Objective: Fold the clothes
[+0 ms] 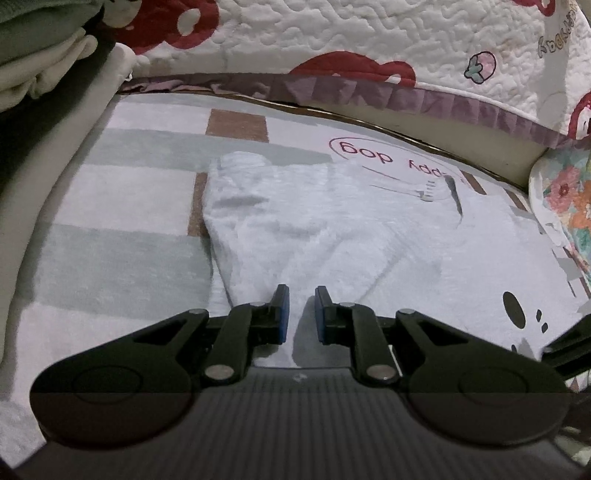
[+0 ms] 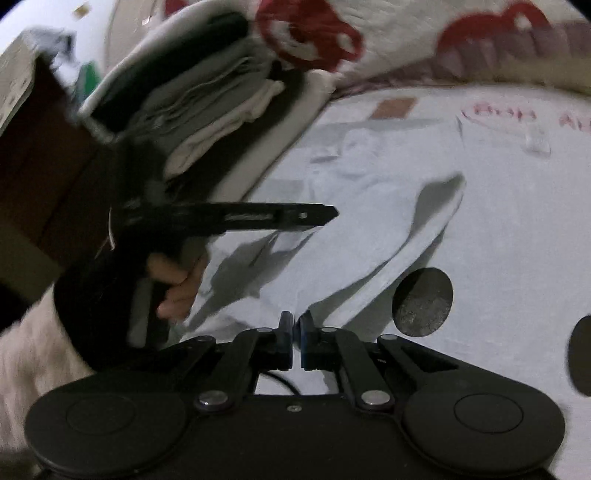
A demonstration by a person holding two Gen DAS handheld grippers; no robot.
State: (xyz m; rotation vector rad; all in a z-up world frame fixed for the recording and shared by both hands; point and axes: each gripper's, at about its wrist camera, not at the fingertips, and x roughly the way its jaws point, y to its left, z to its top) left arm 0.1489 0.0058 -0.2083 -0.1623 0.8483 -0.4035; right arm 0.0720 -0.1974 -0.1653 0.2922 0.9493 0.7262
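Observation:
A white fleecy garment [image 1: 332, 229] lies spread on a pale rug [image 1: 110, 206] printed with a cartoon dog. In the left wrist view its folds draw together toward my left gripper [image 1: 301, 310]. That gripper's blue pads stand narrowly apart with a ridge of the cloth pinched between them. The right wrist view shows the left gripper [image 2: 332, 213] side-on, held by a hand [image 2: 181, 291], with the garment [image 2: 369, 206] raised under its tip. My right gripper [image 2: 295, 328] is shut low over the garment's near edge. A crease runs to its tips, but I cannot tell if cloth is caught there.
A stack of folded clothes [image 2: 207, 110] sits at the rug's left side, also visible in the left wrist view's top left corner [image 1: 37, 55]. A white quilt with red prints [image 1: 332, 33] borders the far edge. A floral cloth [image 1: 565, 199] lies at the right. A brown box [image 2: 37, 166] stands at left.

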